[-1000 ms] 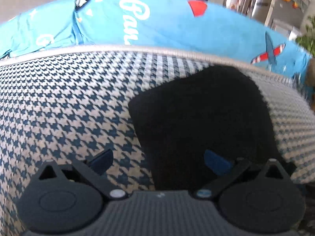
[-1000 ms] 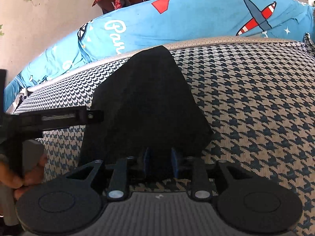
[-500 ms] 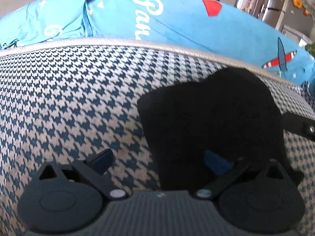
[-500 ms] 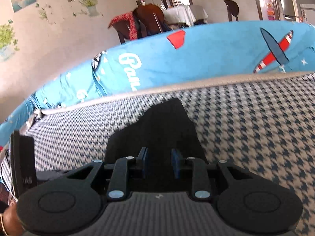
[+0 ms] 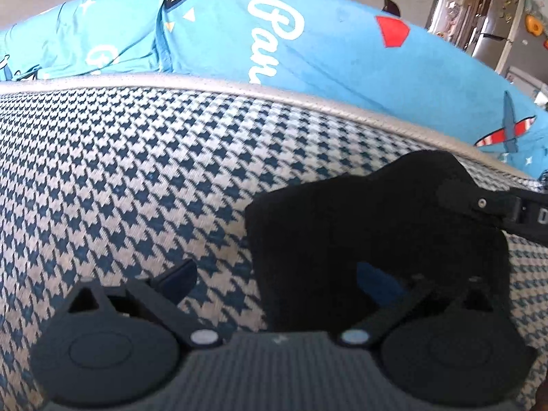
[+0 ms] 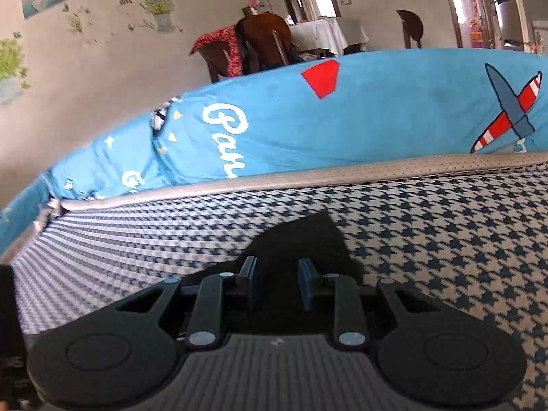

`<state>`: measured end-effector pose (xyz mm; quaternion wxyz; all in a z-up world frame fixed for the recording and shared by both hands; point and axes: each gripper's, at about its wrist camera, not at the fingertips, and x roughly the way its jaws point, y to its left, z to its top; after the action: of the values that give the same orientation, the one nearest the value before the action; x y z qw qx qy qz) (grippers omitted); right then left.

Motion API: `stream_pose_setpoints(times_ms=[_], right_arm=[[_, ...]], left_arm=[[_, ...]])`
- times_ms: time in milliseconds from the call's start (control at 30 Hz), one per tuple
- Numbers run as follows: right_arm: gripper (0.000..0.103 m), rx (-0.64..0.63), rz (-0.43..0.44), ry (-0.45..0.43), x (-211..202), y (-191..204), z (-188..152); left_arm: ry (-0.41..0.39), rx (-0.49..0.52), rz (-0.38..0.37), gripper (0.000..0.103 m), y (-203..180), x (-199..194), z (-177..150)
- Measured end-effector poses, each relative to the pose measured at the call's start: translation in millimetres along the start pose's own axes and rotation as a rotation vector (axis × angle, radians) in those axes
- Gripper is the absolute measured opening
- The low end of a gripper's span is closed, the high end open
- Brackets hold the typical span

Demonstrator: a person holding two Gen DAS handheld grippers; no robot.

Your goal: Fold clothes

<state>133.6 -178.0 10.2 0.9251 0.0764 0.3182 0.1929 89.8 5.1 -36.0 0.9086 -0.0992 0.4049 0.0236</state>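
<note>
The right claw (image 6: pixel 275 282) has lifted, pinching the black garment (image 5: pixel 376 239); left claw (image 5: pixel 274 281) spread.

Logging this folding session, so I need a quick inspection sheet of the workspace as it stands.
Surface: houndstooth cushion, grey piping along its far edge.
Job's things: black cloth, partly folded, lying on the cushion.
Clutter: nothing seen.
Grippers: left gripper open, one finger over the cloth, one over bare cushion; right gripper shut on the cloth's near edge.
Cables: nothing seen.
Surroundings: blue printed cover behind; dining chairs, white-clothed table, wall stickers.
</note>
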Motion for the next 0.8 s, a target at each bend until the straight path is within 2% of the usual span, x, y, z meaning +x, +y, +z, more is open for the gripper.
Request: stream_pose_setpoints(times_ms=[200, 433, 567, 700, 800], right_arm=[[0.025, 0.026, -0.025, 0.085, 31.2, -11.1, -5.7], [0.026, 0.021, -0.039, 0.085, 31.0, -6.6, -4.9], [0.026, -0.033, -0.048, 0.031, 17.7, 1.9, 1.3], [0.026, -0.012, -0.017, -0.011, 13.7, 1.2, 8.4], [0.026, 0.009, -0.038, -0.001, 24.0, -2.1, 9.5]], left_arm=[[0.015, -0.031, 0.019, 0.103, 8.3, 4.7, -1.8], [-0.001, -0.049, 0.008, 0.103, 11.8, 3.1, 0.8], [-0.021, -0.071, 0.021, 0.103, 16.2, -0.8, 2.8], [-0.017, -0.08, 0.017, 0.103, 17.9, -2.7, 3.1], [-0.001, -0.053, 0.034, 0.103, 15.2, -1.5, 0.3]])
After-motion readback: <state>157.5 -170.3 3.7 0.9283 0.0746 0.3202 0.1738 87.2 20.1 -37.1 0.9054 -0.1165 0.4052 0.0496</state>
